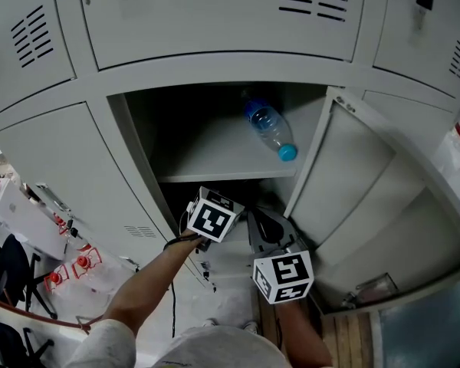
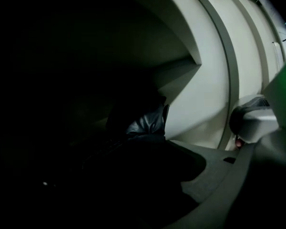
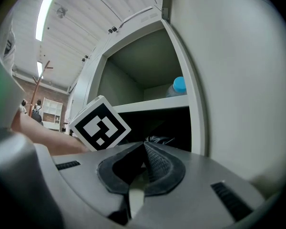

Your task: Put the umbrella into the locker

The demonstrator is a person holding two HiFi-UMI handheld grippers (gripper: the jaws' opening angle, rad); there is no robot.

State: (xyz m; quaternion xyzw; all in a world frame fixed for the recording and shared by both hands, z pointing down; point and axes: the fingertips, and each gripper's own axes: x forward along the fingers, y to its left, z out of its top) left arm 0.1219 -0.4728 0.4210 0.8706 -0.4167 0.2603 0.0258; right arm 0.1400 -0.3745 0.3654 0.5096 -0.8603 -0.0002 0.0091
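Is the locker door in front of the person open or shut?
Open. In the head view the locker door stands swung out to the right, and the shelf with a bottle on it shows inside.

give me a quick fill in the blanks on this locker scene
1. The bottle on the shelf has a ___ cap.
2. The locker door stands ___.
3. The right gripper has its jaws ___, with nothing between them.
4. The black umbrella sits ___ the shelf.

Missing words: blue; open; shut; below
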